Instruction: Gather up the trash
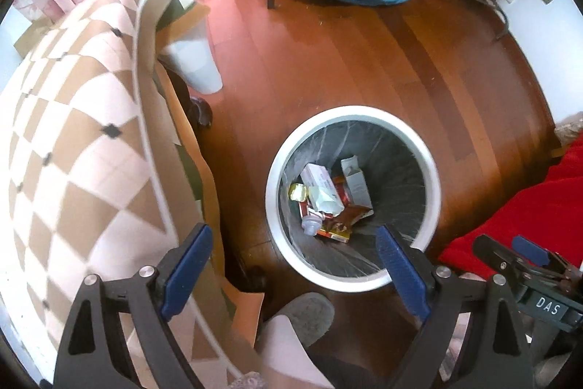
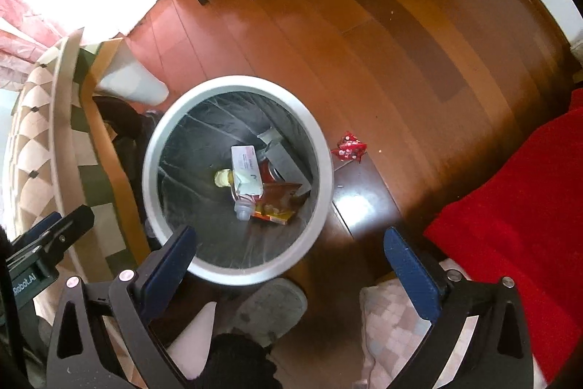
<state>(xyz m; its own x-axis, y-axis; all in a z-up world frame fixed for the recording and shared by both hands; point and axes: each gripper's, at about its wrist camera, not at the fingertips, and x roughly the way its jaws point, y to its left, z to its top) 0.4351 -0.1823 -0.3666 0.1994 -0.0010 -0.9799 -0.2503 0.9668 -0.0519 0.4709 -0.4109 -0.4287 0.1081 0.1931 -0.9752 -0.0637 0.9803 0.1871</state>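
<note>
1. Left wrist view: the left gripper (image 1: 293,265) points steeply down at the wooden floor (image 1: 364,61), its blue-padded jaws spread wide with nothing between them.
2. The round trash bin (image 1: 431,170), white-rimmed and lined with a dark bag, stands on the floor just ahead of the jaws; the right-hand pad overlaps its near rim in this view.
3. Inside the bin lie cartons, wrappers and a small plastic bottle (image 1: 312,220); the print on them is too small to read.
4. At the right edge, the right gripper (image 1: 524,254) shows a white label reading "DAS".
5. Right wrist view: the right gripper (image 2: 289,263) is likewise released, jaws wide and empty, above the bin's (image 2: 153,148) near rim.
6. A red crumpled wrapper (image 2: 349,145) lies on the floor just beside the bin, outside it; its white markings are unreadable.
7. The left gripper (image 2: 47,236) at the left edge carries lettering reading "Robot.AI".
8. A grey slipper (image 2: 269,307) sits near the bin; a red cloth (image 2: 510,206) lies at the right.
</note>
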